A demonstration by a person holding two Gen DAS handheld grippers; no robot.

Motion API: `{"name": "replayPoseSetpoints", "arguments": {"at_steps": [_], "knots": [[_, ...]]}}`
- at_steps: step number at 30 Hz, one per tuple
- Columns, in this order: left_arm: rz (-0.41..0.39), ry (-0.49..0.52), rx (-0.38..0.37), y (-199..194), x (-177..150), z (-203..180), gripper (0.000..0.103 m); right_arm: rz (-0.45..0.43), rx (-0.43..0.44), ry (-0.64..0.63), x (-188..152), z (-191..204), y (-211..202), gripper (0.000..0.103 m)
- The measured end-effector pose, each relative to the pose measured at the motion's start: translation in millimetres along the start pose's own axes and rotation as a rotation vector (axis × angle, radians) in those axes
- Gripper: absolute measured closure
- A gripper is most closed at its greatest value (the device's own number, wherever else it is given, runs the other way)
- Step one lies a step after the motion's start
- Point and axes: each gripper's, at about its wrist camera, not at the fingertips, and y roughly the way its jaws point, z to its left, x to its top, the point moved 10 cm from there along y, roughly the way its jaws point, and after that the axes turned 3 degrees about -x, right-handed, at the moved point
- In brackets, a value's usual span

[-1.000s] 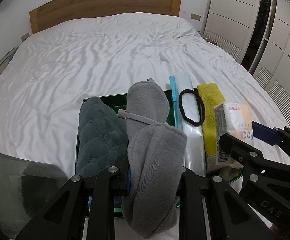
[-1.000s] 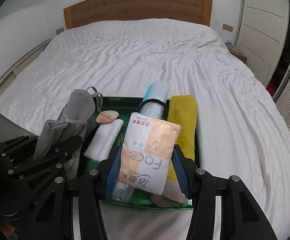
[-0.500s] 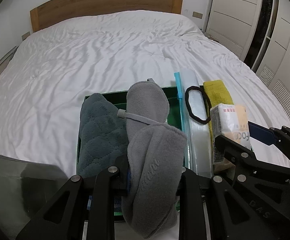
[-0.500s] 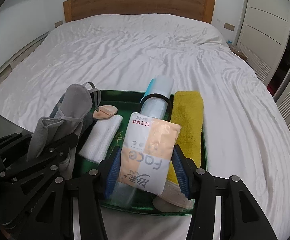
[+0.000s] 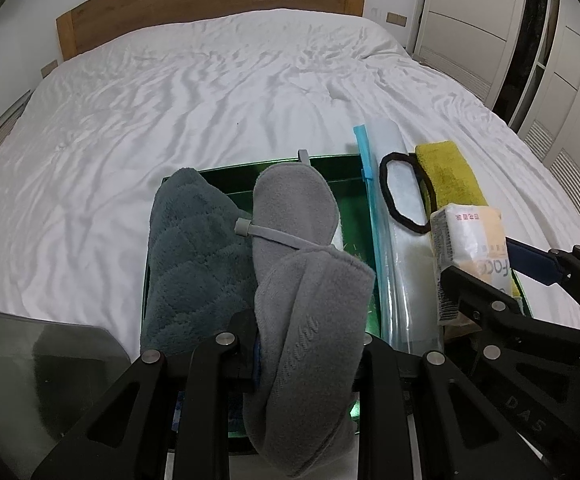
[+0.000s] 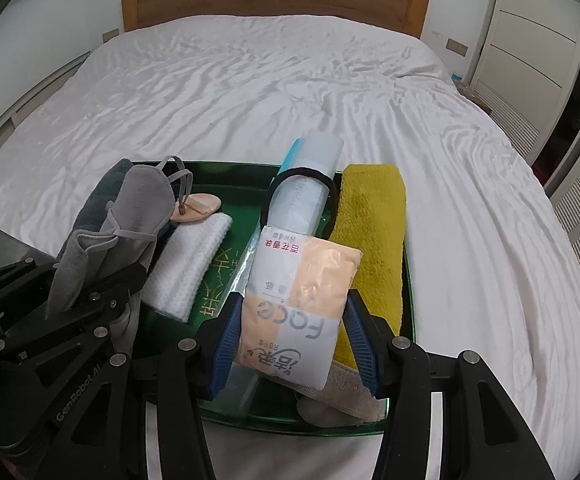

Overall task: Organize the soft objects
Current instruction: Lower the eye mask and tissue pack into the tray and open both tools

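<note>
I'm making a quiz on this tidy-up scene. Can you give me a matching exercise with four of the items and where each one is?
Things:
1. grey eye mask
2. tissue pack
3. yellow towel
4. black hair band

Places:
A. lying along the right side of the green tray
B. looped around the clear rolled bag
C. clamped in the left hand-held gripper
D. clamped in the right hand-held gripper

Pairs: 1-C, 2-D, 3-A, 4-B

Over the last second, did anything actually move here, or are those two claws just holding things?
Little changed. The right claw, gripping the tissue pack, drew slightly back along the green tray. The left claw kept its grip on the grey eye mask. Nothing was released; the tray's other items stayed put.
</note>
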Motion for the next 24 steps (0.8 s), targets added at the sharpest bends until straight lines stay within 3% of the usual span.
{"name": "replayPoseSetpoints", "arguments": {"at_steps": [24], "knots": [[0.037,0.010,0.014,18.8,-9.0,0.8,0.076,0.046,-0.008,-0.017,-6.8,-0.1,17.9,0.049]]}}
